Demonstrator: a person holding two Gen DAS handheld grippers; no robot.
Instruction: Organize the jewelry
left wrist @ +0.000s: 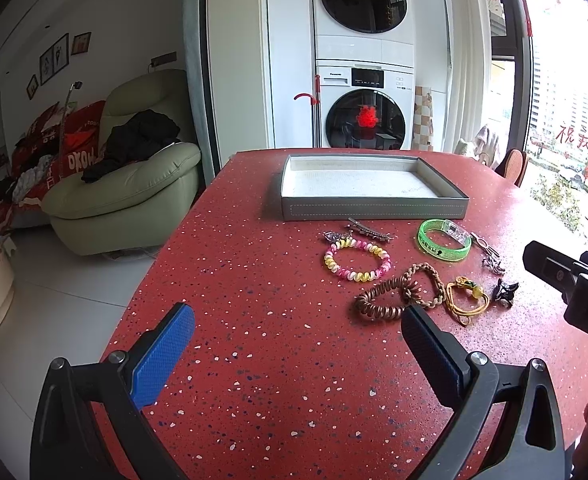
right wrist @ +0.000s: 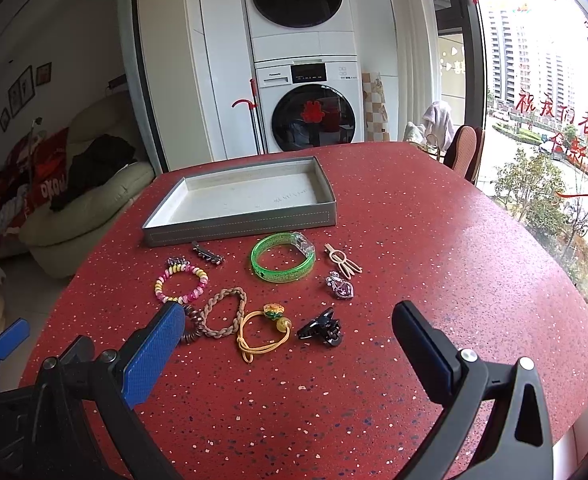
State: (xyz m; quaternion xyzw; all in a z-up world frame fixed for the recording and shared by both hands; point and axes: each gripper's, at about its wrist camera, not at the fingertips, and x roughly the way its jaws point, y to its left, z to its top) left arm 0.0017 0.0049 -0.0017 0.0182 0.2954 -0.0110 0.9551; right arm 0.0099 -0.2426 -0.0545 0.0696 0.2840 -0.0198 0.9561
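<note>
Grey tray [right wrist: 238,226]: bare inside; nothing sorted yet
Jewelry: green bangle [right wrist: 282,257], pastel bead bracelet [right wrist: 181,283], black claw clip [right wrist: 319,329] all loose on red table [right wrist: 433,240], just before tray
Left gripper [left wrist: 297,328]: spread, holding nothing
Right gripper [right wrist: 290,326]: spread, holding nothing

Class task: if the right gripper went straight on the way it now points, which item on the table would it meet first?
Probably the black claw clip, lying just ahead of the open right gripper, slightly left of centre; depth is uncertain.

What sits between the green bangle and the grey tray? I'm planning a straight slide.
Nothing: in the right wrist view only bare red tabletop separates the green bangle from the grey tray.
</note>
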